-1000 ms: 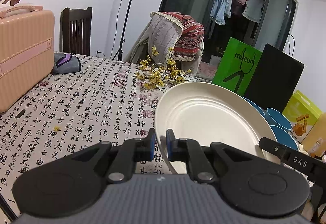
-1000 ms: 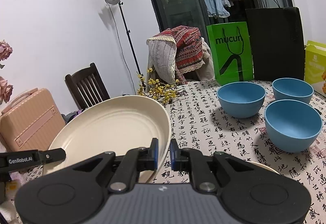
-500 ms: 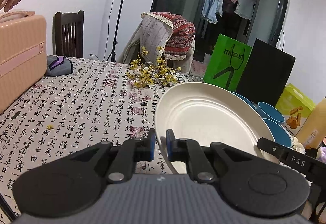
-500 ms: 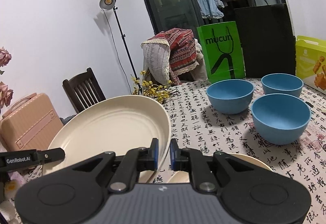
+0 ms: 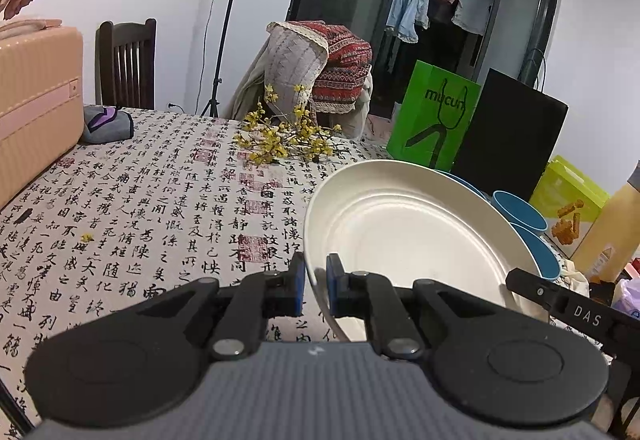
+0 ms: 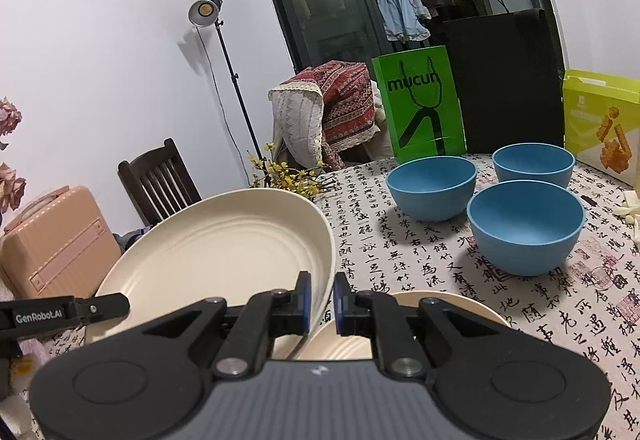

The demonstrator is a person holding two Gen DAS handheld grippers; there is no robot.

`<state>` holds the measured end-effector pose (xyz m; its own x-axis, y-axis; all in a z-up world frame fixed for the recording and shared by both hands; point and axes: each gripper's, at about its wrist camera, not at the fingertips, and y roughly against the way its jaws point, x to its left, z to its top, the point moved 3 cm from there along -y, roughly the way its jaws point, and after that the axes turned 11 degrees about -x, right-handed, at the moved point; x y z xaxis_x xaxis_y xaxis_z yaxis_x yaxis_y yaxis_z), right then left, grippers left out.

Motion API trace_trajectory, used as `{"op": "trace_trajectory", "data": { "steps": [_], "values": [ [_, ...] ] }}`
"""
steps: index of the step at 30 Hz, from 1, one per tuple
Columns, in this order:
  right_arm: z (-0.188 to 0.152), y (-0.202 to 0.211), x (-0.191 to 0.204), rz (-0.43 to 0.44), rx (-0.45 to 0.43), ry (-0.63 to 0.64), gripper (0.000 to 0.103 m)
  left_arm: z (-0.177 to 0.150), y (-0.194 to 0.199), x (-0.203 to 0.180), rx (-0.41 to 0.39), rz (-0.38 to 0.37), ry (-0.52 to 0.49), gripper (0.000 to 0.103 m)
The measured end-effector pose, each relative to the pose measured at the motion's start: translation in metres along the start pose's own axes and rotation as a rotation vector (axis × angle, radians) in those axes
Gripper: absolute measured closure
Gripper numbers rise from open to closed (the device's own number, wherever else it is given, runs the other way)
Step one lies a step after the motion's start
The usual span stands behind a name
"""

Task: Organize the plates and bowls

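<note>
Pinching the cream plate [image 5: 412,224] by opposite rims, my left gripper [image 5: 316,280] and right gripper [image 6: 319,298] hold it tilted above a second plate [image 6: 452,306] near the table's [image 6: 400,240] front edge.

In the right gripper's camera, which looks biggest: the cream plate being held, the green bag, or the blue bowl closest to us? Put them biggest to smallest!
1. Held cream plate, though it is closest to the camera.
2. and 3. Nearest blue bowl and green bag look about alike; the bag stands farther back, so no ranking.
</note>
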<state>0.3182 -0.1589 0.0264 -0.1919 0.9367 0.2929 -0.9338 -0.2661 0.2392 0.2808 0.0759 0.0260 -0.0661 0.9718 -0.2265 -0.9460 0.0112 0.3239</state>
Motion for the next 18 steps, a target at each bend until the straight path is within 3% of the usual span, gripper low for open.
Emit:
{"op": "trace_trajectory", "data": {
  "steps": [18],
  "values": [
    [-0.005,0.012,-0.016,-0.029,-0.01,-0.007,0.092,-0.01,0.003,-0.014,0.009,-0.031,-0.006,0.093]
  ]
}}
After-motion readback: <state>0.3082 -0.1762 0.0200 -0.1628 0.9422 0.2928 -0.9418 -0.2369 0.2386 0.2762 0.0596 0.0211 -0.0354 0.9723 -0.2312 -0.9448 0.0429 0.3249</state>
